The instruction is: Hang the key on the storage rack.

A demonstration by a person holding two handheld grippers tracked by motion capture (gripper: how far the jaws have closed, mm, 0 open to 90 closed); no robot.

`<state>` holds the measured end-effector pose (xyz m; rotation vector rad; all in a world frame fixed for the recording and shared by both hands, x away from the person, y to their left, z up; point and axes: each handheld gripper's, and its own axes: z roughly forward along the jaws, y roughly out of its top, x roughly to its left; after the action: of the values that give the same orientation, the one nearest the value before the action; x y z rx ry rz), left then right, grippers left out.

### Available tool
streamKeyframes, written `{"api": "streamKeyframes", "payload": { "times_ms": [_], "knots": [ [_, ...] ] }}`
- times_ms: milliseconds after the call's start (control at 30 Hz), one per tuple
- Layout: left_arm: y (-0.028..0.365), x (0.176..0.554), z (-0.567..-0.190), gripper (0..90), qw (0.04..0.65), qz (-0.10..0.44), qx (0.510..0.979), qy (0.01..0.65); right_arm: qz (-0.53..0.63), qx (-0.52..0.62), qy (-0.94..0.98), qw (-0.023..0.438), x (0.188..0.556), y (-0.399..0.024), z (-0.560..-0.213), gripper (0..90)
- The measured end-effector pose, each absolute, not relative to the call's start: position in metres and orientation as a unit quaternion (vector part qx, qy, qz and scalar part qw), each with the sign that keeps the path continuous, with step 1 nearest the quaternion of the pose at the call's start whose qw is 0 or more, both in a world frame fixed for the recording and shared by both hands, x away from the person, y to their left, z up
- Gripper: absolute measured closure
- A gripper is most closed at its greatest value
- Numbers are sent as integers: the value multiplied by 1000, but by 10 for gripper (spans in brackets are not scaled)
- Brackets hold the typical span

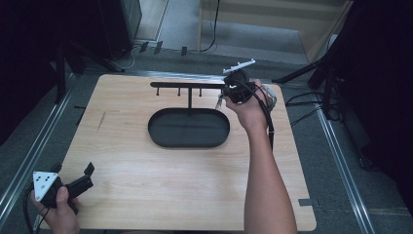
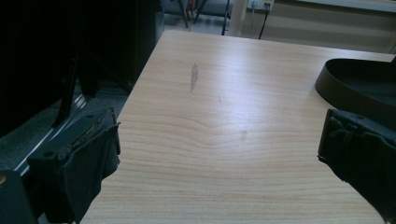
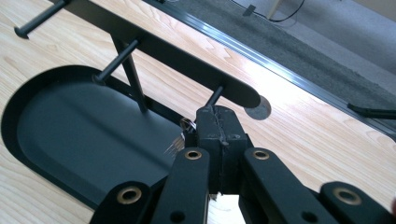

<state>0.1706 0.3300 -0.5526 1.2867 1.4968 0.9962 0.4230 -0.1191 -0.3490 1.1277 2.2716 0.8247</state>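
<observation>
Left hand-held gripper (image 1: 84, 176): we see a black body topped by a grey three-cornered plate with dark dots, a black cable looping off it.
Its pads (image 2: 91, 161): black, worn cloth-like facing (frayed at the edges).
Right hand-held gripper (image 3: 217, 122): we note black linkage bars with brass-coloured rivets, a pale plate on top, a black cable.
Arms: our forearms are bare, no sleeves.

One stand (image 1: 189, 92) – one tray (image 1: 165, 139) – two grippers
</observation>
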Motion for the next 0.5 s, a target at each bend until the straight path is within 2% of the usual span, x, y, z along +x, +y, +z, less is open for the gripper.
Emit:
{"api": "streamKeyframes", "payload": {
  "times_ms": [133,267,300,333,367,400,433,467,500],
  "knots": [
    [330,171,-553,0,449,403,520,605,299,416,826,235,422,-123,-352,900],
    [330,171,-553,0,448,403,520,605,300,421,824,231,419,-129,-358,863],
    [329,171,-553,0,448,404,521,605,300,426,822,229,418,-132,-361,811],
    [329,171,-553,0,448,404,521,605,300,426,822,229,418,-132,-361,811],
    [329,171,-553,0,447,404,521,605,301,428,820,230,416,-134,-365,744],
    [329,171,-553,0,447,404,521,605,301,428,820,230,416,-134,-365,744],
    [329,171,-553,0,447,404,521,604,303,435,815,235,413,-136,-368,642],
    [329,171,-553,0,447,404,521,604,303,435,815,235,413,-136,-368,642],
    [329,171,-553,0,446,404,522,604,305,444,809,236,411,-139,-371,567]
  ]
}}
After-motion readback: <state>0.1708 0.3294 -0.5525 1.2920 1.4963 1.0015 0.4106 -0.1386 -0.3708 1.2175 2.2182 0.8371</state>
